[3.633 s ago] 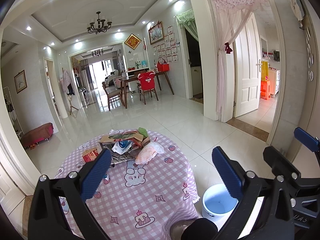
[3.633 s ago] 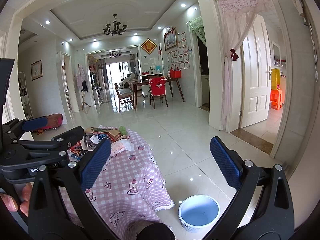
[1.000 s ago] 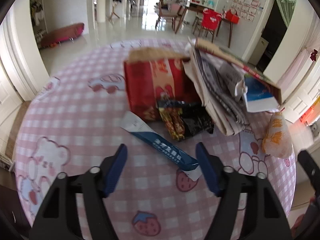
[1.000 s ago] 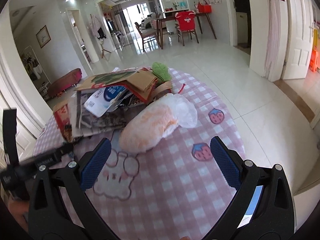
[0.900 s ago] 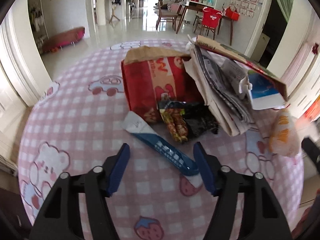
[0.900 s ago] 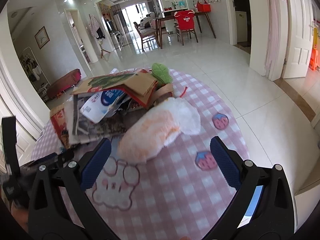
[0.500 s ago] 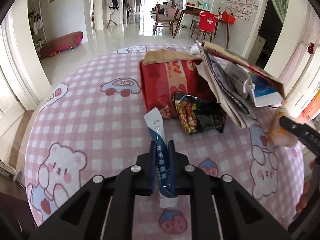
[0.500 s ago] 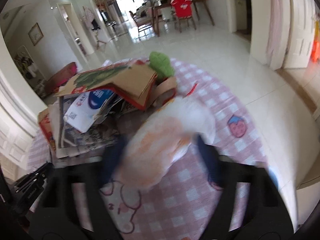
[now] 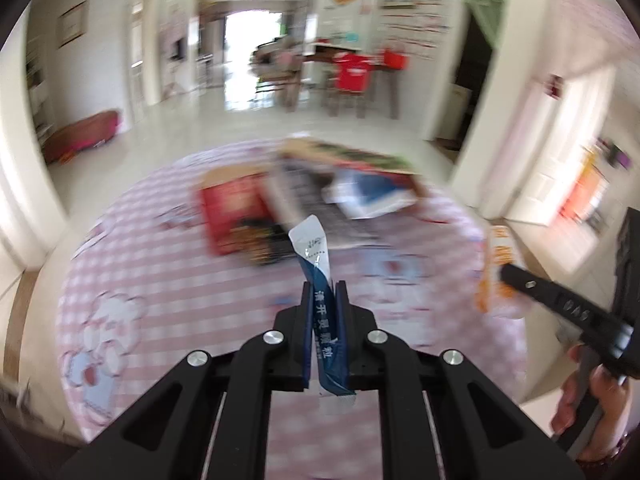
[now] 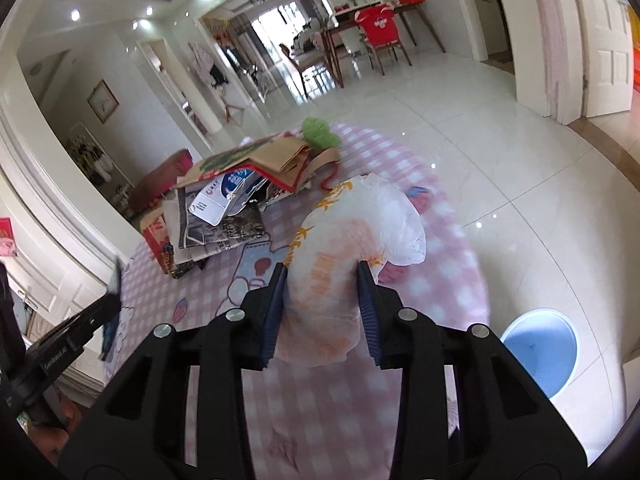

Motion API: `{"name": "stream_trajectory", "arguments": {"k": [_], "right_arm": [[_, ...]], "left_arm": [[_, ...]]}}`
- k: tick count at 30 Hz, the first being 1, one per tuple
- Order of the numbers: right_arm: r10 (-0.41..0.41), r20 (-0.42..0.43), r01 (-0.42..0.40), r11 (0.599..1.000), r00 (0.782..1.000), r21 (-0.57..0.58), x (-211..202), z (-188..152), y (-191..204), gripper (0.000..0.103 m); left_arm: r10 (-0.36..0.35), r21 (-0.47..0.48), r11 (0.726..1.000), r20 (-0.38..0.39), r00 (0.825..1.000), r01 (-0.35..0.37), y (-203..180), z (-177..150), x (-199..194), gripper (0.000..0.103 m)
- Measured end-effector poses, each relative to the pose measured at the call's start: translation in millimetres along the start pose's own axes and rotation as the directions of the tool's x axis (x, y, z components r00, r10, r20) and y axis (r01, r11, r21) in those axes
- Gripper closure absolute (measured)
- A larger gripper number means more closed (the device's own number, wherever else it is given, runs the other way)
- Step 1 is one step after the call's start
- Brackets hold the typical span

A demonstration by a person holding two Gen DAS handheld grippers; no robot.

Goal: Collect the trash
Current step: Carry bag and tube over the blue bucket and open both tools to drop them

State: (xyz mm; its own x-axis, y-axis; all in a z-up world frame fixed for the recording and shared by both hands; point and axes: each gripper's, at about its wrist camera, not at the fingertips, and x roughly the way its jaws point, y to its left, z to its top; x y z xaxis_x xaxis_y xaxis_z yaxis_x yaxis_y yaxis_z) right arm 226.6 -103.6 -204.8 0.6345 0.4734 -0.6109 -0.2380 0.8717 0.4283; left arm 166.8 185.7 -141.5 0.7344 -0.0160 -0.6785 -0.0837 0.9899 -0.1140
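My left gripper (image 9: 323, 292) is shut on a blue and white sachet (image 9: 320, 276) and holds it above the pink checked tablecloth (image 9: 168, 312). My right gripper (image 10: 322, 272) is shut on a white and orange plastic bag (image 10: 352, 248), lifted over the tablecloth (image 10: 328, 420). A pile of trash stays on the table: a red bag (image 9: 232, 208), newspapers (image 10: 224, 228), a cardboard box (image 10: 256, 160) and a green crumpled item (image 10: 318, 132). The left view is blurred.
A blue and white bucket (image 10: 540, 350) stands on the tiled floor right of the table. The right gripper's body (image 9: 568, 308) shows at the right of the left view. Dining table and red chair (image 10: 376, 28) stand far back. Doorways are on the right.
My left gripper has closed on the sachet and lifted it off the cloth. My right gripper has closed on the plastic bag and raised it.
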Motion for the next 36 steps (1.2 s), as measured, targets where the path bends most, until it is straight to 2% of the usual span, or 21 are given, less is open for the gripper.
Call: {"name": "stream_trajectory", "arguments": {"k": [3,8,11,17,18,20,22,23,24,27,30,32,36], "right_arm": [[-0.011,0.046,0.010,1.000,0.999,0.028,-30,-5,-24,0.069],[-0.121,0.111,0.110,0.989,0.986,0.098,-81,-20,-86,0.069],[-0.218,0.121,0.198,0.967,0.968,0.160,-102,-32,-133,0.068],[-0.400,0.103,0.358,0.888,0.911,0.288,-122,-61,-215,0.068],[-0.416,0.099,0.371,0.878,0.904,0.302,-122,-65,-223,0.067],[-0.443,0.089,0.391,0.856,0.892,0.338,-124,-72,-242,0.067],[-0.461,0.073,0.407,0.838,0.884,0.363,-125,-79,-258,0.066],[-0.463,0.069,0.408,0.834,0.883,0.370,-124,-81,-263,0.066],[-0.465,0.062,0.411,0.830,0.883,0.377,-124,-84,-268,0.066],[-0.457,0.047,0.406,0.828,0.888,0.387,-122,-85,-277,0.065],[-0.437,0.032,0.392,0.833,0.899,0.390,-114,-87,-281,0.065],[-0.426,0.024,0.385,0.839,0.904,0.385,-109,-89,-279,0.065],[-0.402,0.007,0.370,0.850,0.915,0.375,-99,-83,-277,0.063]], "left_arm": [[-0.104,0.082,0.991,-0.015,0.994,0.105,-57,2,2,0.093],[-0.232,0.231,0.940,-0.105,0.967,0.251,-159,2,34,0.093],[-0.297,0.310,0.885,-0.199,0.934,0.347,-227,-5,66,0.093],[-0.334,0.389,0.800,-0.342,0.878,0.456,-331,-32,121,0.093],[-0.341,0.392,0.784,-0.378,0.861,0.482,-350,-37,134,0.092],[-0.356,0.375,0.778,-0.400,0.845,0.505,-363,-42,150,0.088],[-0.355,0.356,0.775,-0.437,0.826,0.521,-383,-49,170,0.057],[-0.346,0.354,0.781,-0.442,0.827,0.516,-386,-51,174,0.031],[-0.337,0.350,0.789,-0.441,0.832,0.505,-387,-55,180,0.028],[-0.326,0.340,0.797,-0.456,0.828,0.500,-394,-63,189,0.028],[-0.296,0.346,0.811,-0.454,0.840,0.473,-388,-68,193,0.028],[-0.279,0.346,0.820,-0.453,0.847,0.455,-369,-68,192,0.027],[-0.234,0.349,0.848,-0.428,0.873,0.398,-354,-65,195,0.026]]}}
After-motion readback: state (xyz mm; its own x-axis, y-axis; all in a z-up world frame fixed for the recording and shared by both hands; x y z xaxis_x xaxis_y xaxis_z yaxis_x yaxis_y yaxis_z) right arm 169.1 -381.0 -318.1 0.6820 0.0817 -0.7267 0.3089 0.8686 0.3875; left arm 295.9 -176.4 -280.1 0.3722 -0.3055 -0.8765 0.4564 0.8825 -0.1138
